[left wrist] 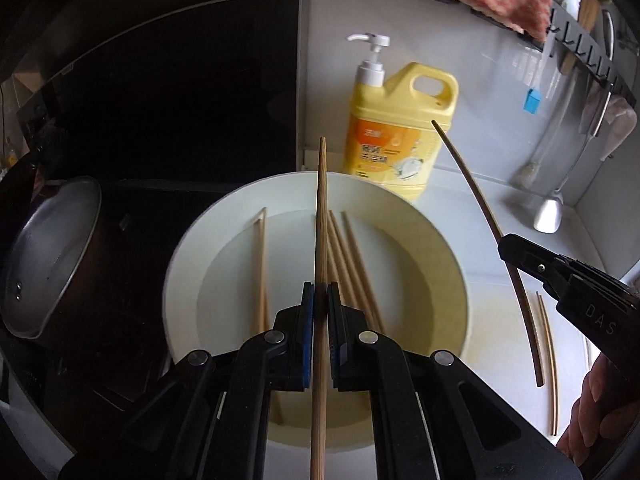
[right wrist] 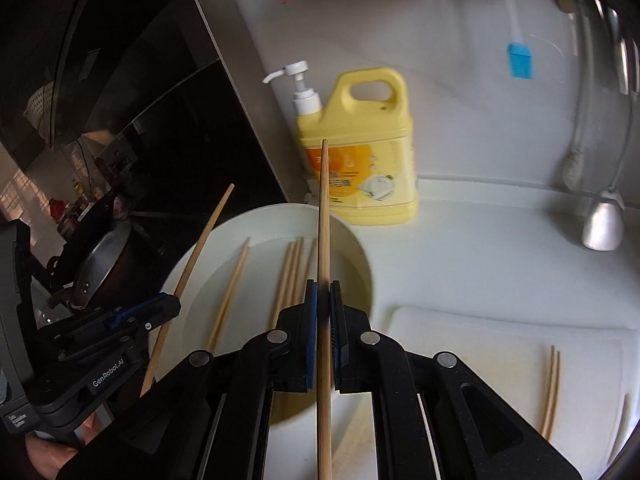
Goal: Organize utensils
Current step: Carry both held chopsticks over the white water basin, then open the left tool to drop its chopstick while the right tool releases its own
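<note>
Bamboo is what both grippers carry: the left gripper (left wrist: 319, 292) has its jaws closed tight on one long, pale bamboo chopstick (left wrist: 321, 216), and the right gripper (right wrist: 323, 292) clamps a second pale bamboo chopstick (right wrist: 324, 216) the same way. Each stick runs straight between the blue pads, tip pointing forward over the wide, shallow white bowl (left wrist: 188, 248), with a good length trailing back behind the jaws.

More loose bamboo chopsticks (left wrist: 352, 264) lie in the middle of that bowl, and another pair of chopsticks (right wrist: 551, 392) rests on the white cutting board (right wrist: 500, 332) at the right of the white desk (right wrist: 480, 248). A yellow pump jug of dish soap (left wrist: 396, 136) stands at the back, just behind the bowl.

These sticks look very light, stiff and smooth, so weight is no worry; twisting is. A round, slender shaft held far from its middle can pivot or slide between flat pads, probably more so if wet from the bowl. Gripping near the midpoint, across the shaft, would likely keep it steady. Those lying flat in the bowl offer little clearance, so taking them by a raised end seems wiser.
</note>
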